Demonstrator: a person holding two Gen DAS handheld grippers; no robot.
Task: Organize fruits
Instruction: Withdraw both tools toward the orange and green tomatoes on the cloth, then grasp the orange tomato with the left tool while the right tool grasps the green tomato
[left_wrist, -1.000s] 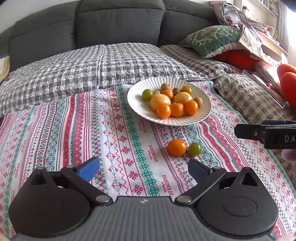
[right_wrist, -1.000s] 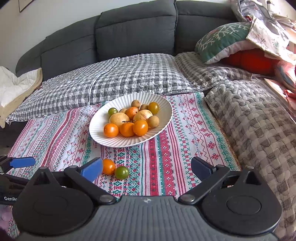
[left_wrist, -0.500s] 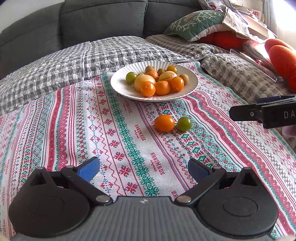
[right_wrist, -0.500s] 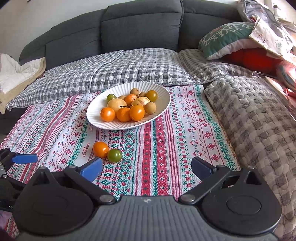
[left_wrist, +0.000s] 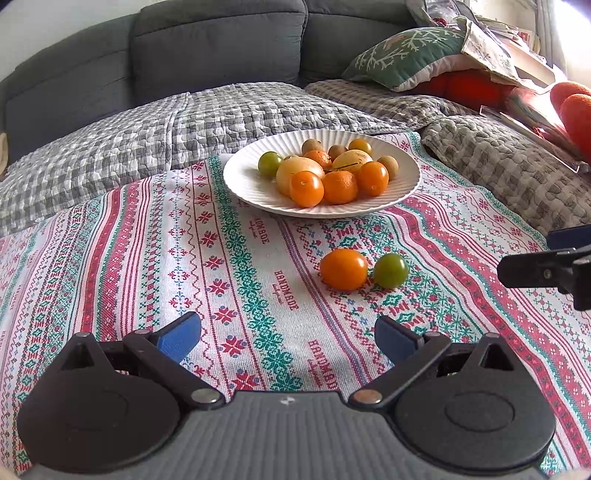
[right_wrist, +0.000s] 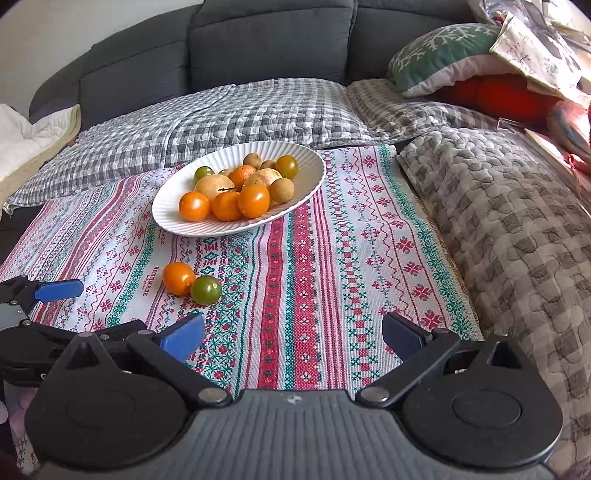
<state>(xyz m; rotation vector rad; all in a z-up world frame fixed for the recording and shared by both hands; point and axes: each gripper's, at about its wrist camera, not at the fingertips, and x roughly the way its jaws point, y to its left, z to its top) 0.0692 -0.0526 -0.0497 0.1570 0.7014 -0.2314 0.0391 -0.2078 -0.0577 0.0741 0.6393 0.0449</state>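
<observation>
A white ribbed plate (left_wrist: 247, 181) (right_wrist: 166, 218) holds several orange, yellow, green and brown fruits. An orange tomato (left_wrist: 343, 268) (right_wrist: 178, 278) and a green tomato (left_wrist: 390, 270) (right_wrist: 205, 290) lie touching on the patterned cloth in front of the plate. My left gripper (left_wrist: 288, 338) is open and empty, a short way before the two loose tomatoes. My right gripper (right_wrist: 293, 338) is open and empty, to the right of them. Each gripper shows at the edge of the other's view: the right one in the left wrist view (left_wrist: 546, 271), the left one in the right wrist view (right_wrist: 40, 306).
The patterned cloth (left_wrist: 184, 258) lies on a grey checked quilt (left_wrist: 147, 140) over a dark sofa. A green and white cushion (left_wrist: 406, 55) and red and orange items (left_wrist: 572, 107) sit at the back right. A white blanket (right_wrist: 22, 136) lies at the far left.
Both grippers have moved in closer to the cloth and the two loose tomatoes. The fruit has not moved. Both stay open.
</observation>
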